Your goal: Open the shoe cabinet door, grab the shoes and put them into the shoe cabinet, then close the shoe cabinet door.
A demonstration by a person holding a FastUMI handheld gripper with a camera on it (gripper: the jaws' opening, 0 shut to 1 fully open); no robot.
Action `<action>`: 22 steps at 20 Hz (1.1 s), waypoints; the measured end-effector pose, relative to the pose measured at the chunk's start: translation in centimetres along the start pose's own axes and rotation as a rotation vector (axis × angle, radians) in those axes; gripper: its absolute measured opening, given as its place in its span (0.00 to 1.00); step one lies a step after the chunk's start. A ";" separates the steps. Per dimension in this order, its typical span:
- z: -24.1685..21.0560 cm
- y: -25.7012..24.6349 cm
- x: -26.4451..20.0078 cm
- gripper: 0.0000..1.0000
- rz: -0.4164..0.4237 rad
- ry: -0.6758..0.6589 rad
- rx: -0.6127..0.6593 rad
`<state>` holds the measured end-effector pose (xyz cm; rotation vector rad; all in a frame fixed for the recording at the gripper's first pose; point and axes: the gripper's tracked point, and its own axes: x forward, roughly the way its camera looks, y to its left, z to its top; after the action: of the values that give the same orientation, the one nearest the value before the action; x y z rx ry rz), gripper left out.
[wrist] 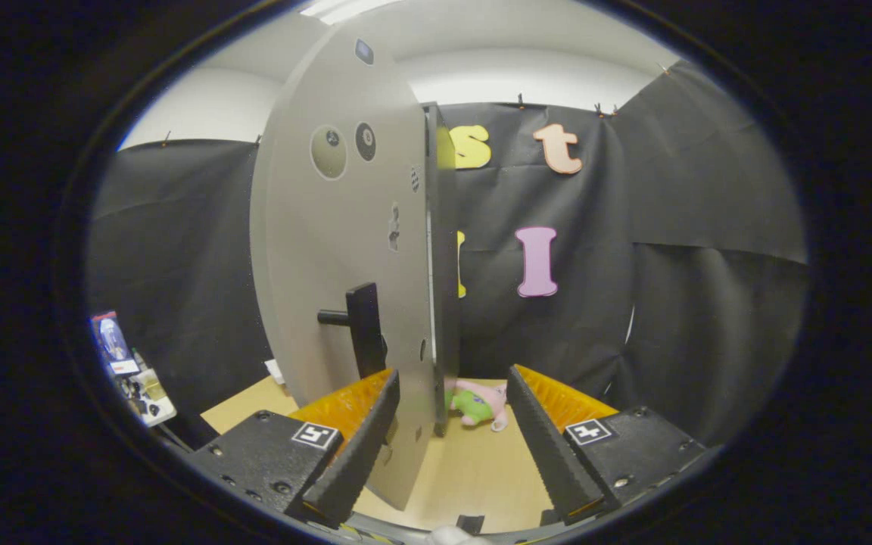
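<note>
While claw gapes released, grey door stands on wood tabletop w/ cloth walls.

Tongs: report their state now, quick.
Tongs: open, holding nothing; the free edge of the cabinet door stands in the gap close by one finger, and whether they touch cannot be told.

Single fisheye view riding on the gripper, looking forward along its two spread fingers. Camera sits low, just above the wooden tabletop, very close to the grey cabinet door, seen nearly edge-on. Faces the booth's black cloth wall beyond; ceiling at top.
</note>
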<state>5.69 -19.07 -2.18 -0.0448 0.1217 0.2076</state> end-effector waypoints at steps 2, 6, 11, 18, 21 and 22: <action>-0.1 1.1 0.0 0.94 -0.006 0.003 0.021; -0.1 3.9 0.1 0.94 -0.026 0.007 0.013; -0.7 8.3 1.1 0.95 -0.057 0.010 0.037; -1.5 15.4 4.4 0.95 -0.065 0.014 0.035; -1.8 18.2 6.7 0.95 -0.043 0.021 0.036; -2.1 19.0 7.4 0.95 -0.026 0.027 0.036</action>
<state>8.69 0.92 -5.85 -0.0133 0.1519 0.1792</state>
